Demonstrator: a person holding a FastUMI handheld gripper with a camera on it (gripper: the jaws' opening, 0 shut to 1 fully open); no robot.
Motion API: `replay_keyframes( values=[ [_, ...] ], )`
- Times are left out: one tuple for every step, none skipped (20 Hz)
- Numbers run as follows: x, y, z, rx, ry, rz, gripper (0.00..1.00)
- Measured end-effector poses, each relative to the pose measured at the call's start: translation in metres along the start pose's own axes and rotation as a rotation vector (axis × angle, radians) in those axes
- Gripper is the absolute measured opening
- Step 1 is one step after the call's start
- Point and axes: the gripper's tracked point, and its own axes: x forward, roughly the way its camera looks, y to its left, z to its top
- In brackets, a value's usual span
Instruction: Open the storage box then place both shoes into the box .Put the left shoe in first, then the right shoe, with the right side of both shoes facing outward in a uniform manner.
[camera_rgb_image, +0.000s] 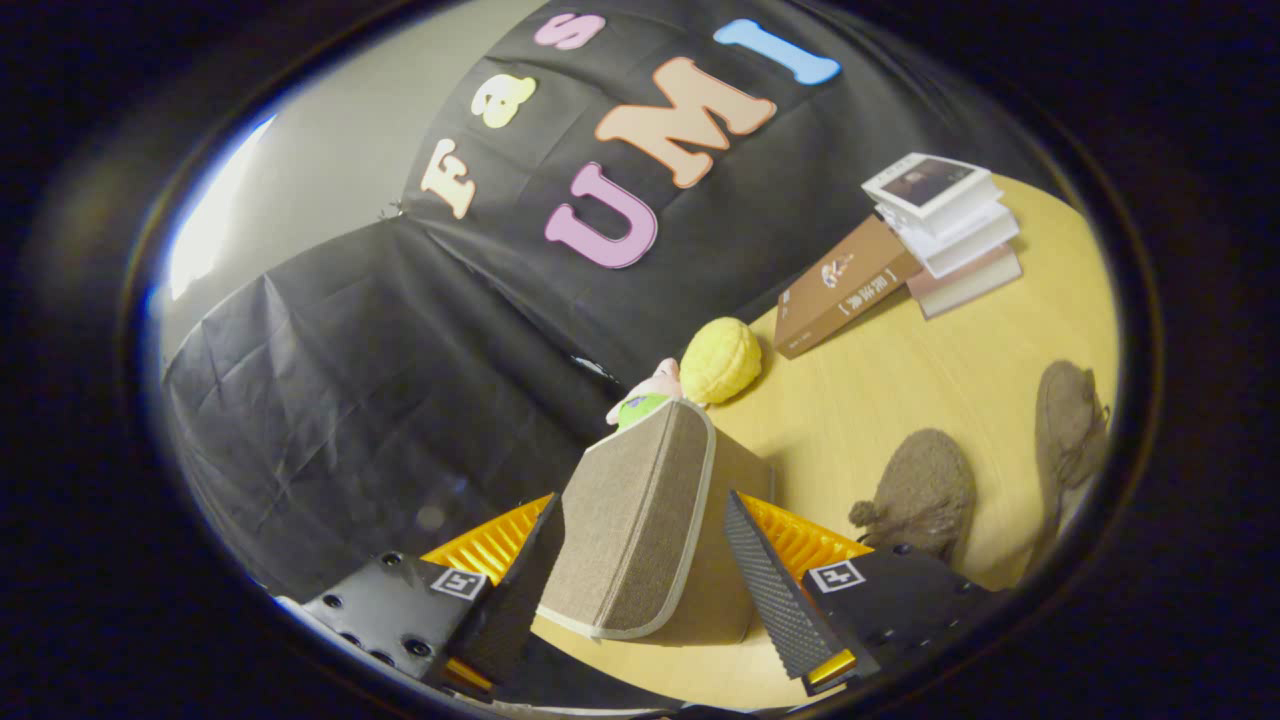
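Note:
A brown fabric storage box (740, 540) with pale trim stands on the wooden table (900, 380), right between my fingers. Its lid (635, 530) is a flat panel that appears raised on edge and tilted. My gripper (642, 498) is open wide, one finger on each side of the lid. The left finger sits against the lid's edge, while the right finger stands a little apart from it, in front of the box body. Two brown fuzzy shoes lie beyond and to the right of the fingers: the nearer shoe (920, 490) and the farther shoe (1070, 420).
A yellow plush ball (722, 360) and a small pink and green toy (645, 400) sit just behind the box. A brown book (845, 285) leans on a stack of books (945, 225) at the table's far side. The black cloth wall rises behind.

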Motion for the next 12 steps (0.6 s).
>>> replay_keyframes(
  values=[
    [0.001, -0.001, -0.007, 0.033, 0.020, 0.009, 1.00],
    [0.003, 0.000, -0.012, 0.069, 0.044, 0.023, 1.00],
    [0.005, 0.002, -0.018, 0.106, 0.070, 0.043, 1.00],
    [0.009, 0.003, -0.025, 0.145, 0.091, 0.062, 1.00],
    [0.009, 0.006, -0.031, 0.186, 0.109, 0.085, 1.00],
    [0.011, 0.008, -0.038, 0.231, 0.133, 0.105, 1.00],
    [0.010, 0.008, -0.046, 0.271, 0.151, 0.117, 1.00],
    [0.012, 0.005, -0.050, 0.305, 0.165, 0.124, 1.00],
    [0.012, 0.003, -0.053, 0.336, 0.176, 0.130, 1.00],
    [0.014, 0.002, -0.057, 0.370, 0.191, 0.141, 1.00],
    [0.014, 0.001, -0.060, 0.405, 0.210, 0.150, 1.00],
    [0.016, 0.001, -0.063, 0.434, 0.224, 0.156, 1.00]
  ],
)
